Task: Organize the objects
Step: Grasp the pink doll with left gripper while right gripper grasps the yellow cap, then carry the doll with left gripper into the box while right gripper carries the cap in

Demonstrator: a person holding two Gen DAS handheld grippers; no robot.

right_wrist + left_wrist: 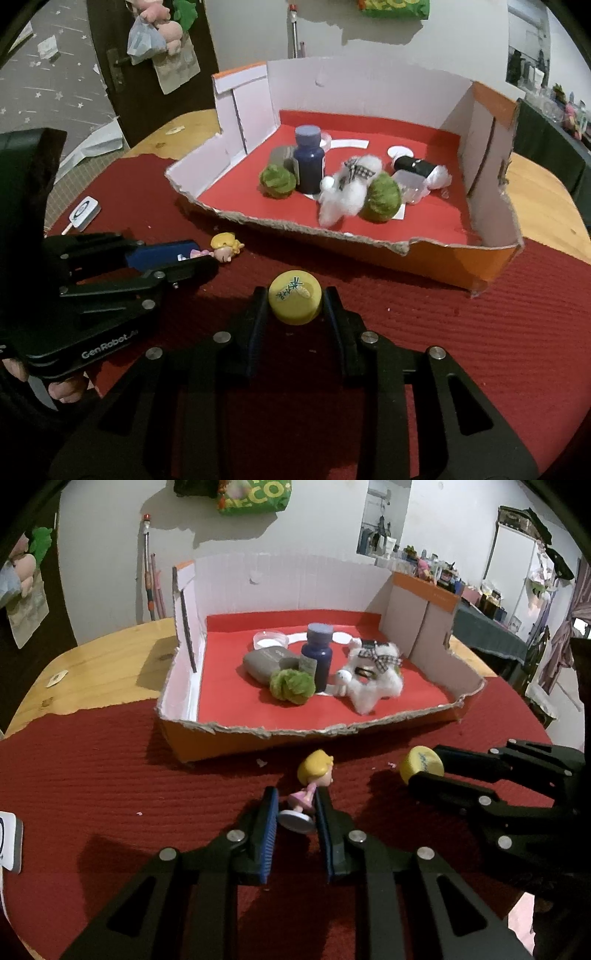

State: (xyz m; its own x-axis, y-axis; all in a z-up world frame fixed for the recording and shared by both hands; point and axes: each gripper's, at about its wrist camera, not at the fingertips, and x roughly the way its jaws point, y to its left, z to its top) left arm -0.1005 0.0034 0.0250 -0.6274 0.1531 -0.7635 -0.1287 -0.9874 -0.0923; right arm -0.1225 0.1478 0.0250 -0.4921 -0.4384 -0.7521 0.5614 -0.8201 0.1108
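A small blonde doll figurine [312, 784] in a pink dress sits between the fingers of my left gripper [295, 805], which is shut on it just above the red cloth; it also shows in the right wrist view [223, 249]. My right gripper [294, 306] is shut on a yellow bottle cap [294, 301], also seen in the left wrist view [421, 763]. Both are in front of an orange cardboard tray [229, 744] lined in red.
The tray holds a blue bottle [317, 653], a grey pouch [264, 662], green pom-poms [380, 197], a white fluffy star toy [373, 672], a black roll [412, 166] and a clear dish [270, 639]. A white gadget [85, 212] lies at the left on the cloth.
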